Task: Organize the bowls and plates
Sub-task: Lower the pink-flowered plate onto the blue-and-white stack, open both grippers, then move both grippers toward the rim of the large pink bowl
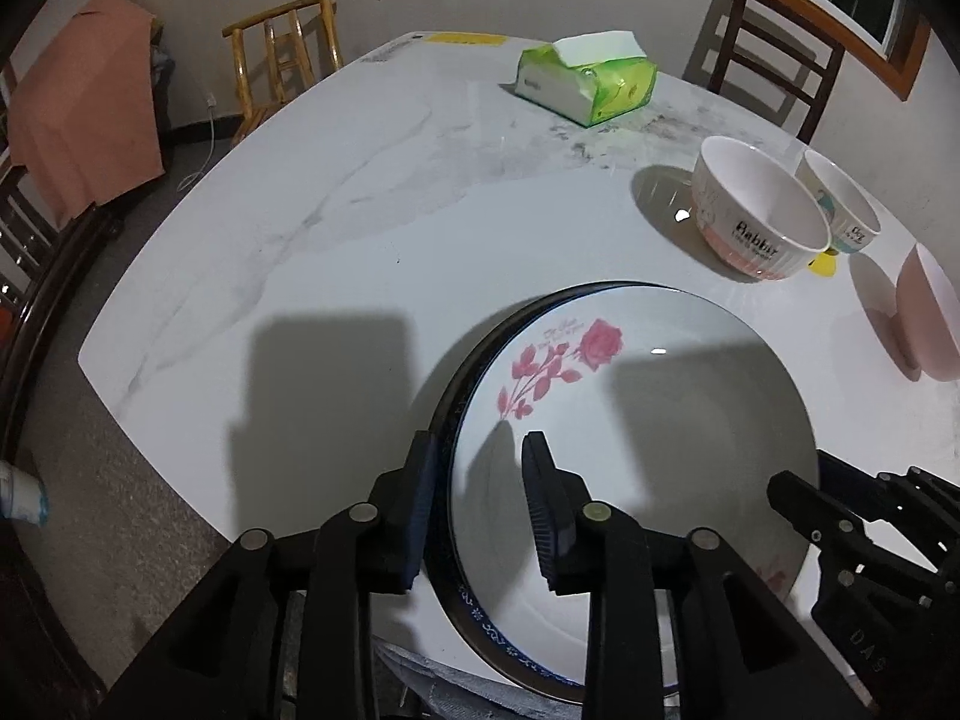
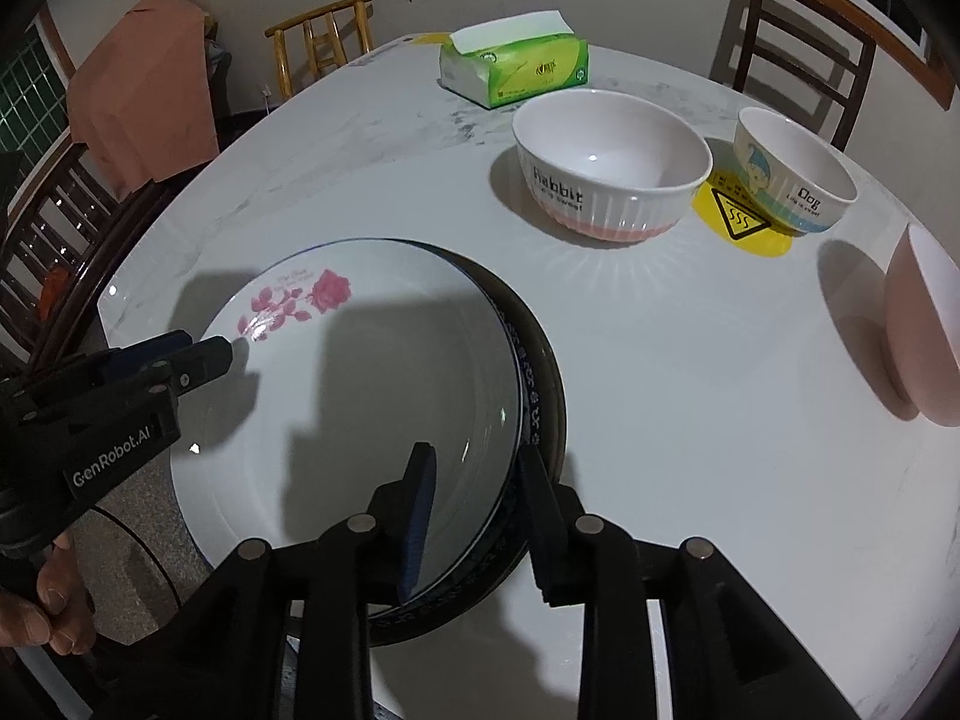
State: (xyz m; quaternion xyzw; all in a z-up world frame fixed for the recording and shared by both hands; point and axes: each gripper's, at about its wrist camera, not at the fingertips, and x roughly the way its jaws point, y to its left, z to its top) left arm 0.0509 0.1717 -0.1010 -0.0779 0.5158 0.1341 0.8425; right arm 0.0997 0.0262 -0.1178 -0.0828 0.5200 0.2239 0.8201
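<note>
Black fingers of the left gripper fill the bottom of the left wrist view, standing apart on either side of the left rim of the rose plate; neither pad visibly presses on it. That plate lies on top of a blue-patterned plate, and a dark plate rim shows beneath both, the stack sitting at the near edge of the counter. At the lower right the right gripper reaches over the plate's right rim. Toward the right edge of the counter stand the Rabbit bowl, the Dog bowl just behind it, and a pink bowl. A green tissue pack lies near the far edge.

From the right wrist view, the right gripper straddles the right rim of the stack, its fingers apart with the rims between them and a gap visible at the inner pad. On the left, the left gripper sits at the rose plate's left rim, with a hand below it. A yellow warning sticker lies under the Dog bowl.
</note>
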